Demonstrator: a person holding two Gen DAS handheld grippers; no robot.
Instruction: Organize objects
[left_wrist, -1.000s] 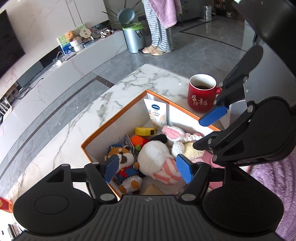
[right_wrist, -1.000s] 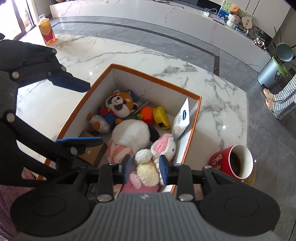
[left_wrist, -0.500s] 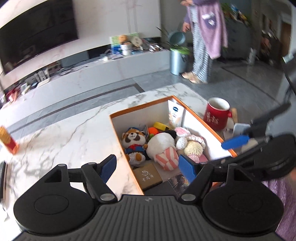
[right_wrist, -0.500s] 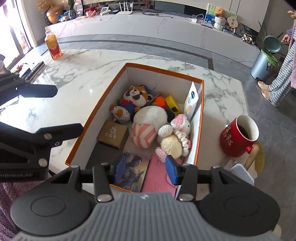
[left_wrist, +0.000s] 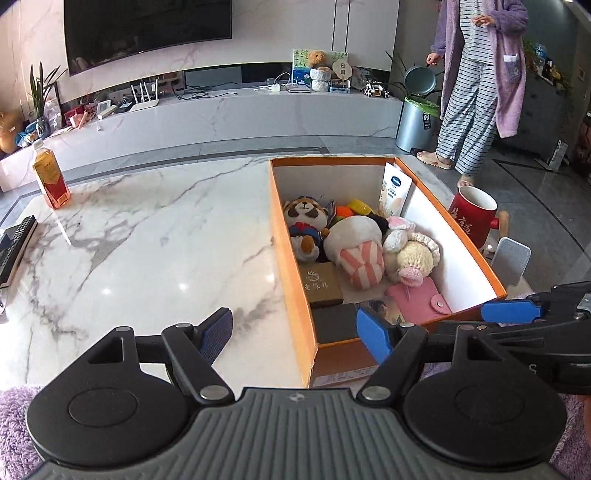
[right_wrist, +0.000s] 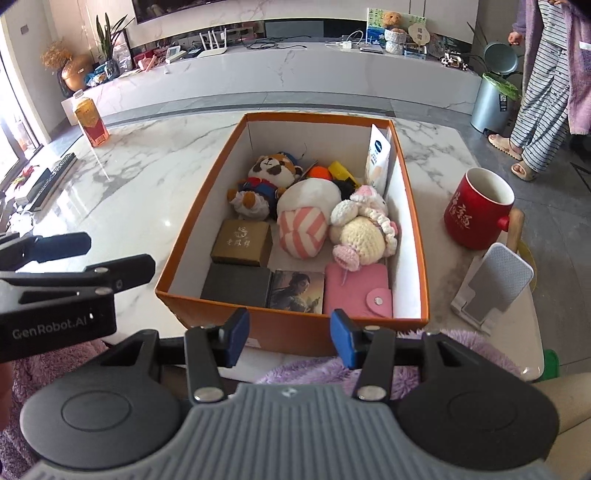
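An orange box (right_wrist: 192, 229) (left_wrist: 291, 258) stands on the marble table. It holds a raccoon plush (right_wrist: 267, 177), a white and pink striped plush (right_wrist: 304, 218), a crocheted bunny (right_wrist: 364, 229), a brown carton (right_wrist: 242, 243), a black carton (right_wrist: 236, 286), a picture card (right_wrist: 297, 291), a pink wallet (right_wrist: 356, 291), a white pouch (right_wrist: 376, 158) and small orange and yellow items. My left gripper (left_wrist: 295, 334) is open and empty before the box's near left corner. My right gripper (right_wrist: 288, 334) is open and empty before the box's near wall.
A red mug (right_wrist: 476, 208) and a white phone stand (right_wrist: 491, 280) are right of the box. A juice bottle (left_wrist: 50, 177) and a remote (left_wrist: 14, 245) are at the table's far left. A person (left_wrist: 476, 81) stands by a bin (left_wrist: 417, 122) beyond the table.
Both grippers have drawn back and up out of the box towards its near end. The right gripper has opened and left the crocheted bunny lying in the box.
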